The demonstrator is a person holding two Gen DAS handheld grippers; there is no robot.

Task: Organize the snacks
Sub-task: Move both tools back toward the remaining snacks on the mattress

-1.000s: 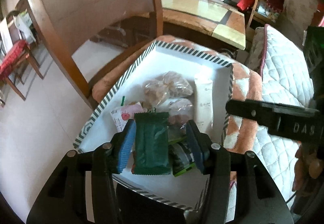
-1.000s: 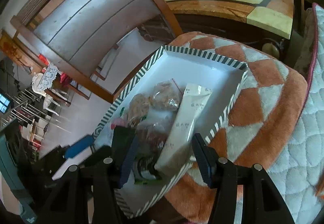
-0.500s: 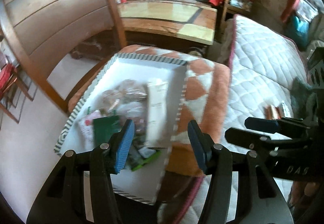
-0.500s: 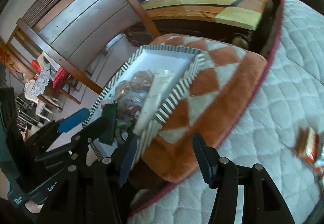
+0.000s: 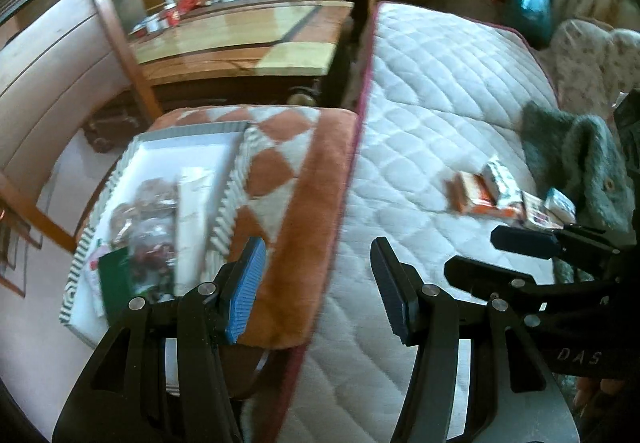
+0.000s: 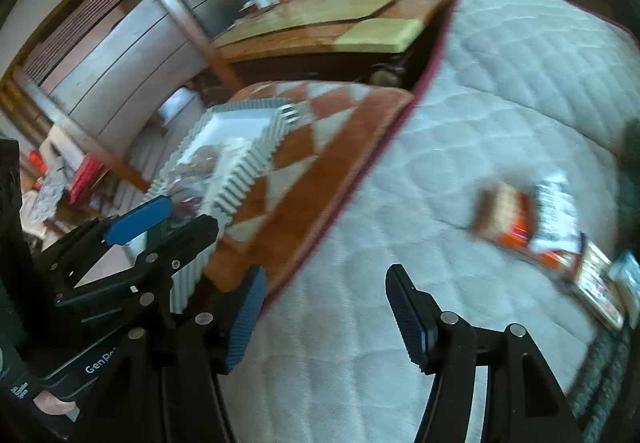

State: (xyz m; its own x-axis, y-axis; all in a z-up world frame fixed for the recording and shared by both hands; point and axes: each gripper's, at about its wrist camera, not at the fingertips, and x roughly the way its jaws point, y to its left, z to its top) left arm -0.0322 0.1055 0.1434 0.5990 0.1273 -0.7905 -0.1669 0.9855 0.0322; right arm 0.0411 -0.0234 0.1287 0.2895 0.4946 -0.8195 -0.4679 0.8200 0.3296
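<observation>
A white box with a striped rim sits on the left. It holds a green packet, a long white packet and clear bags of biscuits. Several loose snack packets lie on the white quilt at the right. My left gripper hangs open and empty over the edge between cushion and quilt. My right gripper is over the quilt, short of the loose packets, its jaws opening with nothing between them.
The box rests on an orange-and-white checked cushion. The quilted mattress spreads to the right, with a grey-green fluffy garment beyond the packets. A wooden table stands behind, and the floor drops away left of the box.
Both grippers have swung right, from over the box to over the quilt. The green packet that was between the left fingers now lies in the box. The loose packets have come into view.
</observation>
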